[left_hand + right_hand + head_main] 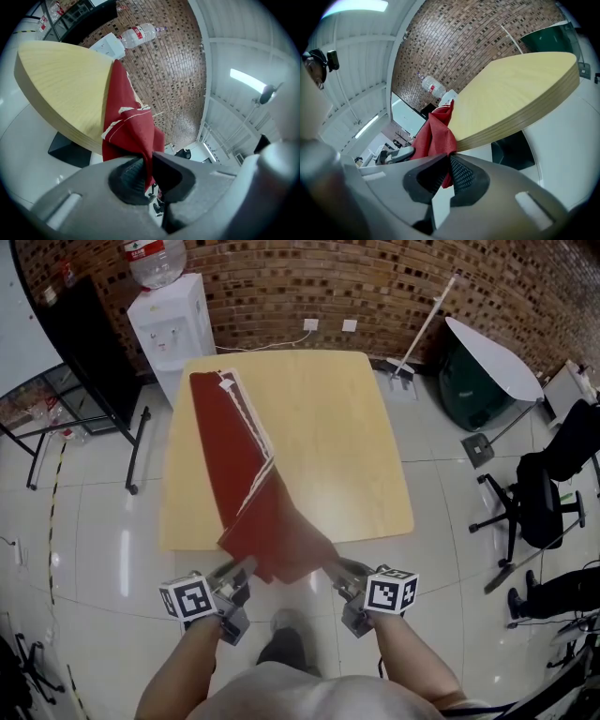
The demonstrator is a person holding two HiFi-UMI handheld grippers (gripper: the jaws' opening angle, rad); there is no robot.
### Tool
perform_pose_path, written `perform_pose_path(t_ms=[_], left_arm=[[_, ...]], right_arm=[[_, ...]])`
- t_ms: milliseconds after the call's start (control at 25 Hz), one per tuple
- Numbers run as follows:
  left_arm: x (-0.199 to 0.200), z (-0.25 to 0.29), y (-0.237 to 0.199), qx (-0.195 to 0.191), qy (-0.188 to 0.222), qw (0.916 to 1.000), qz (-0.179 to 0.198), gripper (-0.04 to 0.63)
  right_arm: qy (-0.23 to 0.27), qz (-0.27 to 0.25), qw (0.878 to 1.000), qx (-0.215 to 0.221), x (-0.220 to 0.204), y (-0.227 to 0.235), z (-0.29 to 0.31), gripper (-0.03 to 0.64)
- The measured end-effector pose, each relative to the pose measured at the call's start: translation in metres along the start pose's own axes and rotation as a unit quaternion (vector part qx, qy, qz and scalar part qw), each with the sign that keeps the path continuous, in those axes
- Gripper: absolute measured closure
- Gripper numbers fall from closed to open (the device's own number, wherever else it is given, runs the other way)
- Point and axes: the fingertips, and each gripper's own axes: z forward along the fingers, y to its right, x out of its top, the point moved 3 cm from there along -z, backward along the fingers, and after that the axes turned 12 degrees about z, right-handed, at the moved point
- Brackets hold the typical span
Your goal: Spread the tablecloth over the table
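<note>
Two grips are set: the left tool and the right tool are each clamped on the near end of the red tablecloth, at lower centre. It lies folded in a strip down the left of the counter. Judging by that, nearly all the spreading remains.

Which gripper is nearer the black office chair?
Right. The right gripper grips the red tablecloth at the table's near edge, on the side toward the black office chair. The left gripper grips it beyond the right one.
</note>
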Motion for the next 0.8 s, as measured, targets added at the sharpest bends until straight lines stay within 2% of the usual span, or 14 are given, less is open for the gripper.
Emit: perform_pose_path(t_ms=[120, 240, 400, 520, 680, 800], left_arm=[[0.007, -0.006, 0.010, 0.000, 0.007, 0.9999, 0.015, 0.584], [0.018, -0.014, 0.023, 0.013, 0.010, 0.9987, 0.049, 0.586], [0.039, -0.030, 0.041, 0.051, 0.016, 0.9920, 0.114, 0.588], [0.067, -0.044, 0.056, 0.071, 0.038, 0.9870, 0.139, 0.588], [0.114, -0.058, 0.077, 0.071, 0.074, 0.9796, 0.173, 0.588], [0.143, -0.069, 0.099, 0.060, 0.093, 0.9751, 0.192, 0.588]], right_arm=[[0.006, -0.006, 1.000, 0.012, 0.003, -0.013, -0.004, 0.612], [0.011, -0.025, 1.000, 0.016, 0.008, -0.031, -0.010, 0.613], [0.020, -0.047, 0.998, 0.028, 0.021, -0.063, -0.024, 0.614], [0.031, -0.049, 0.997, 0.060, 0.034, -0.095, -0.030, 0.614], [0.066, -0.038, 0.991, 0.113, 0.069, -0.143, -0.036, 0.614], [0.092, -0.073, 0.985, 0.127, 0.094, -0.179, -0.049, 0.614]])
